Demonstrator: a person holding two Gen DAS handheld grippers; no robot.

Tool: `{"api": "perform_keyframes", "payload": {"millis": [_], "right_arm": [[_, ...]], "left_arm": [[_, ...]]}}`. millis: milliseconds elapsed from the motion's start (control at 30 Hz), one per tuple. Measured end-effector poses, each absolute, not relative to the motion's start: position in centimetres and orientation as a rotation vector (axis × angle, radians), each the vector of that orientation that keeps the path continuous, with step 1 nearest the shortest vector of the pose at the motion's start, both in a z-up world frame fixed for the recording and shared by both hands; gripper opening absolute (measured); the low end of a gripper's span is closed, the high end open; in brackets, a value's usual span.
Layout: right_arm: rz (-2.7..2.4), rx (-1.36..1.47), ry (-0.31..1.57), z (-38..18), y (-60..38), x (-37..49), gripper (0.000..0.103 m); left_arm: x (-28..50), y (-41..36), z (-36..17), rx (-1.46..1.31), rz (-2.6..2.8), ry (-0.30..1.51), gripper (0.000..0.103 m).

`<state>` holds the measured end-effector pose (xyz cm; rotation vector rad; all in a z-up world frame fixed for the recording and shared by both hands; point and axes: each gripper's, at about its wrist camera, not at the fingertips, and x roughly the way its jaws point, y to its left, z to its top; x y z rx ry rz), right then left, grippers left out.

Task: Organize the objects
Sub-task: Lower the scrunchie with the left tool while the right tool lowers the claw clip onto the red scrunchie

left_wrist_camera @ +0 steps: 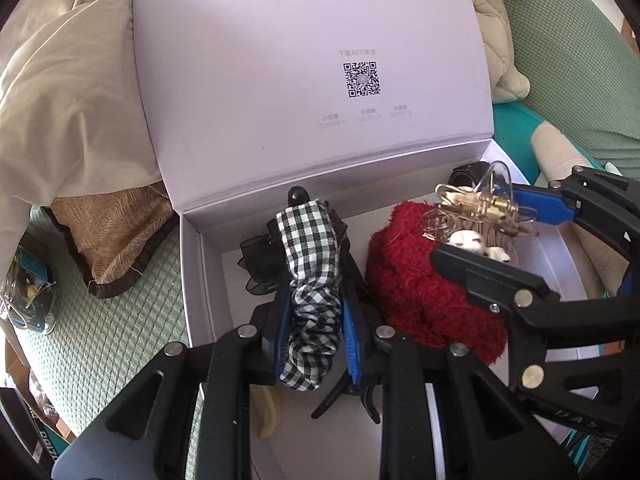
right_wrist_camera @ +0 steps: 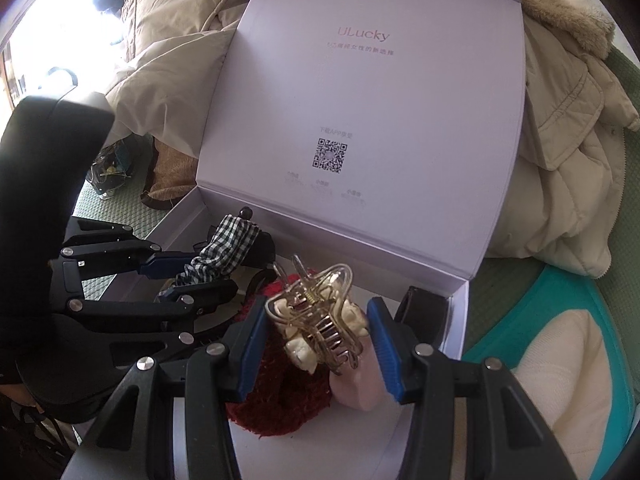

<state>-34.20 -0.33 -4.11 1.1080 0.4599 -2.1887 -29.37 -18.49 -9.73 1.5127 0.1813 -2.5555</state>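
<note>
Scrunchie, checked, sits pinched in the nearly closed left claw over the box; the right claw, part open, clamps a hair clip. Either could snag the red scrunchie underneath.

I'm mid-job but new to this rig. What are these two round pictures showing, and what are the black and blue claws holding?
Each picture comes from a camera on a hand-held tool, looking along its tongs. The left tongs are shut on a checked scrunchie with a black hair clip. The right tongs grip a gold hair claw. Both hang over an open white box, its lid standing up, with a red fluffy scrunchie already inside. The box rests on green bedding, coats behind.
</note>
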Motion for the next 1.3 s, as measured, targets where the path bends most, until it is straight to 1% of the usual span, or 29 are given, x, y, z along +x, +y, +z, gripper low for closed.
{"api": "perform_keyframes", "payload": {"millis": [133,400,433,533,600,1033,1067,1100,1133,1167,1200,1300], "right_arm": [[-2.185,1.128,0.462,-4.5,-0.4,-34.5,0.050],[-2.194,1.144,0.478,-4.4,-0.7,-34.4,0.050],[-2.196,1.140,0.489,-4.2,-0.7,-34.2,0.051],[-2.209,1.133,0.510,-3.7,-0.8,-34.4,0.059],[-2.210,1.129,0.506,-3.5,-0.6,-34.2,0.060],[-2.257,1.133,0.533,-2.3,0.9,-33.6,0.060],[-2.261,1.132,0.535,-2.2,1.0,-33.5,0.060],[-2.264,1.132,0.536,-2.1,1.1,-33.3,0.060],[-2.266,1.132,0.536,-2.0,1.2,-33.3,0.060],[-2.267,1.132,0.535,-1.8,1.4,-33.2,0.061],[-2.269,1.132,0.534,-1.6,1.8,-33.2,0.061],[-2.271,1.128,0.526,-1.3,2.1,-32.9,0.061]], "left_arm": [[-29.6,-18.0,-9.8,1.511,-2.557,0.145,0.022],[-29.8,-18.5,-9.7,1.515,-2.570,0.195,0.023],[-29.7,-18.8,-9.7,1.518,-2.574,0.187,0.023],[-30.0,-18.7,-9.6,1.522,-2.573,0.191,0.023],[-29.9,-18.8,-9.5,1.520,-2.574,0.208,0.023],[-29.0,-18.8,-7.8,1.435,-2.636,0.181,0.024],[-29.0,-18.7,-7.7,1.434,-2.629,0.171,0.030],[-28.2,-19.0,-7.4,1.432,-2.617,0.159,0.044],[-28.0,-18.8,-7.2,1.425,-2.608,0.137,0.051],[-27.9,-18.7,-7.1,1.411,-2.605,0.116,0.061],[-27.7,-18.6,-7.0,1.401,-2.607,0.106,0.064],[-27.1,-18.7,-6.7,1.408,-2.617,0.132,0.066]]}}
